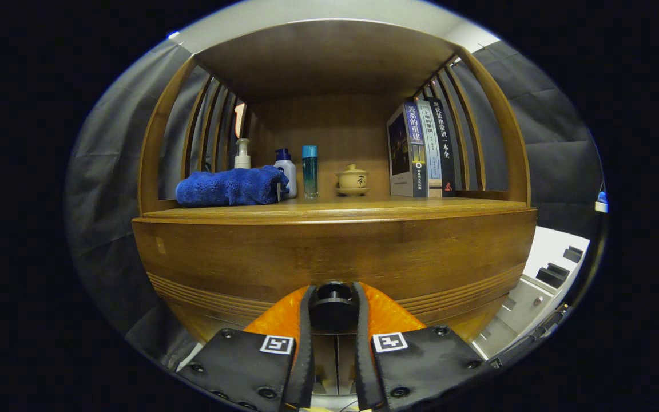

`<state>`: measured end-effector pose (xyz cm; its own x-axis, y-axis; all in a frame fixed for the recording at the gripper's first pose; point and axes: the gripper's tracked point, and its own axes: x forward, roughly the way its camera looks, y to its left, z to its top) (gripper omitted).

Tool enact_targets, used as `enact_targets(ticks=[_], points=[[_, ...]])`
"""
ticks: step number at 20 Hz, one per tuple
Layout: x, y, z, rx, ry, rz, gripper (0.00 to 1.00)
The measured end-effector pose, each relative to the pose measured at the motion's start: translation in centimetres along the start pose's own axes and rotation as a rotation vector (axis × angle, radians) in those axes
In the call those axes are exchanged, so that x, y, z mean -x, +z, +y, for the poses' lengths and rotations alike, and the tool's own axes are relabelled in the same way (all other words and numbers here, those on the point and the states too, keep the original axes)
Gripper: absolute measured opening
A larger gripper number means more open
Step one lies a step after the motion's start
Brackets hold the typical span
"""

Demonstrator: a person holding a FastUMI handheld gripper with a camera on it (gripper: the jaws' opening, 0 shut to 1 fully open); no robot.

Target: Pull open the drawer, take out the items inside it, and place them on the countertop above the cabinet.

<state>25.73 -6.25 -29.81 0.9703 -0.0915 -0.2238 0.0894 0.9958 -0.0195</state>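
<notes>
Here, left to right
Towel point(231, 186): folded on the countertop point(329, 210), at its left end.
Bottles: a pump bottle point(242, 154), a white bottle point(286, 171), a tall bottle point(309, 170).
Lidded cup point(352, 179): mid-shelf.
Books point(421, 150): upright, right.
Drawer point(335, 257): closed, below the countertop.
Gripper point(333, 303): fingers clamped on the drawer's dark knob point(333, 298).

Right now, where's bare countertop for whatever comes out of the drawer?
Front strip of the countertop is bare. Gap between teacup and books is free. Crowded at the back left: towel, pump bottles, teal bottle. Tongs are shut on the drawer knob.
</notes>
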Motion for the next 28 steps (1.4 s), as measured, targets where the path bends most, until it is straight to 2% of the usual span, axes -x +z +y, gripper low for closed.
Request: enact_targets(ticks=[19, 28], points=[[13.6, -1.1, 0.4, -0.042, 0.005, -0.024, 0.36], [19.4, -3.1, 0.6, -0.045, 0.018, 0.043, 0.36]])
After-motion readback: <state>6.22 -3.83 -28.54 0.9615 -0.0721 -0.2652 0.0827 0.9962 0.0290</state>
